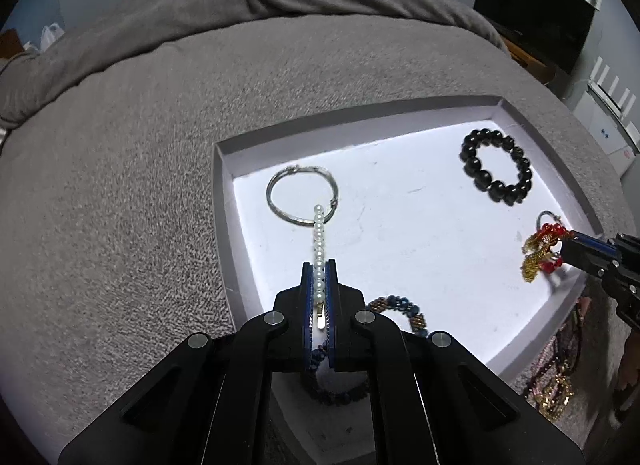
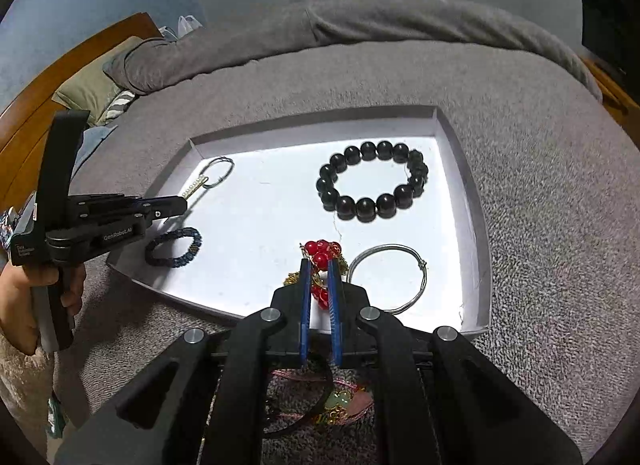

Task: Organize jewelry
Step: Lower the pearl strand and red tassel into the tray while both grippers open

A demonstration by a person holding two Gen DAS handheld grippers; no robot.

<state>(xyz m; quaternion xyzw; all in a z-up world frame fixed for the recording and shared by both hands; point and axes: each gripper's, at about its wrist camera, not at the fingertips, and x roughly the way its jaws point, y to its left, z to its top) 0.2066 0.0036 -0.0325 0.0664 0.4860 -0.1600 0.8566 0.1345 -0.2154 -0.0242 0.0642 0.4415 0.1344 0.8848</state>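
Observation:
A shallow white tray (image 1: 224,201) (image 2: 460,169) lies on a grey blanket. My left gripper (image 1: 319,269) is shut on a strand of white pearls (image 1: 318,237) that sticks out over a thin silver ring (image 1: 302,195); it also shows in the right wrist view (image 2: 176,205). My right gripper (image 2: 320,265) is shut on a red and gold beaded piece (image 2: 322,255) above the tray's near edge; it also shows in the left wrist view (image 1: 566,247). A black bead bracelet (image 1: 498,171) (image 2: 372,179), a blue bead bracelet (image 2: 174,251) and a silver bangle (image 2: 386,277) lie in the tray.
A heap of more jewelry (image 1: 554,381) (image 2: 332,397) lies on the blanket (image 1: 120,185) just outside the tray's near edge. A folded grey blanket ridge (image 2: 360,21) runs along the far side. A dark screen (image 1: 536,13) stands at far right.

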